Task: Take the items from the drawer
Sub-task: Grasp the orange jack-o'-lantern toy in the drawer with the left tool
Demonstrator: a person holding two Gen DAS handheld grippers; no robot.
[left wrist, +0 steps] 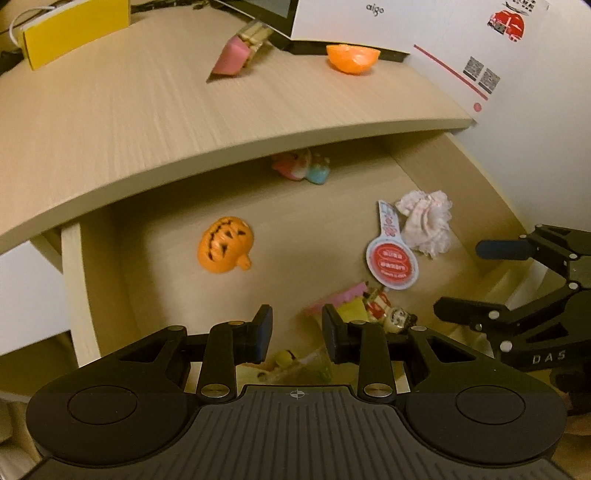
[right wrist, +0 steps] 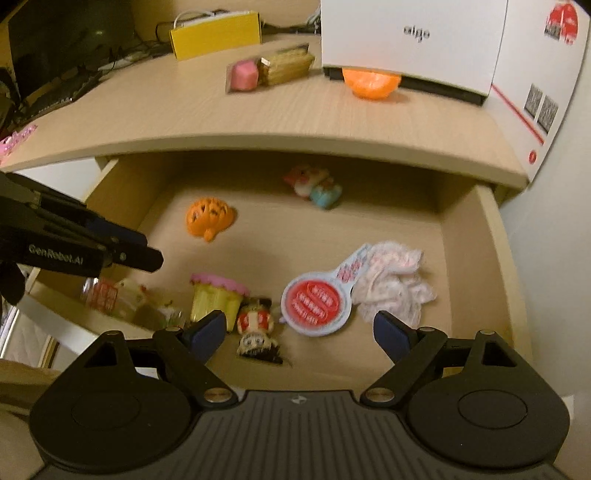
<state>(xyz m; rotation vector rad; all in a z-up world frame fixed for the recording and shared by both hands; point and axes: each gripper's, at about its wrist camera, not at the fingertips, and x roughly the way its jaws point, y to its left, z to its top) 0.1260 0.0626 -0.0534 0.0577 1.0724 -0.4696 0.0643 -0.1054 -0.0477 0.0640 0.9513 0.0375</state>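
Observation:
The open drawer [left wrist: 96,295] [right wrist: 476,258] holds an orange pumpkin toy [left wrist: 225,245] [right wrist: 209,218], a round red-and-white tag [left wrist: 393,264] [right wrist: 314,306], a crumpled white-pink cloth [left wrist: 428,221] [right wrist: 391,284], a yellow cupcake toy with pink icing [left wrist: 349,306] [right wrist: 216,299], a small figurine [left wrist: 391,315] [right wrist: 255,328] and a pink-blue toy [left wrist: 301,168] [right wrist: 314,184] at the back. My left gripper [left wrist: 297,332] [right wrist: 129,245] hovers over the drawer's front left, narrowly open and empty. Wide open, my right gripper [right wrist: 299,330] [left wrist: 476,280] hangs above the tag and figurine.
The desk top [left wrist: 147,122] overhangs the drawer's back. On it lie a pink block with a wooden piece [left wrist: 232,55], an orange half shell [left wrist: 352,57], a yellow box [left wrist: 74,33] and a white carton [left wrist: 406,33]. Clear packets [right wrist: 110,295] sit in the drawer's front left corner.

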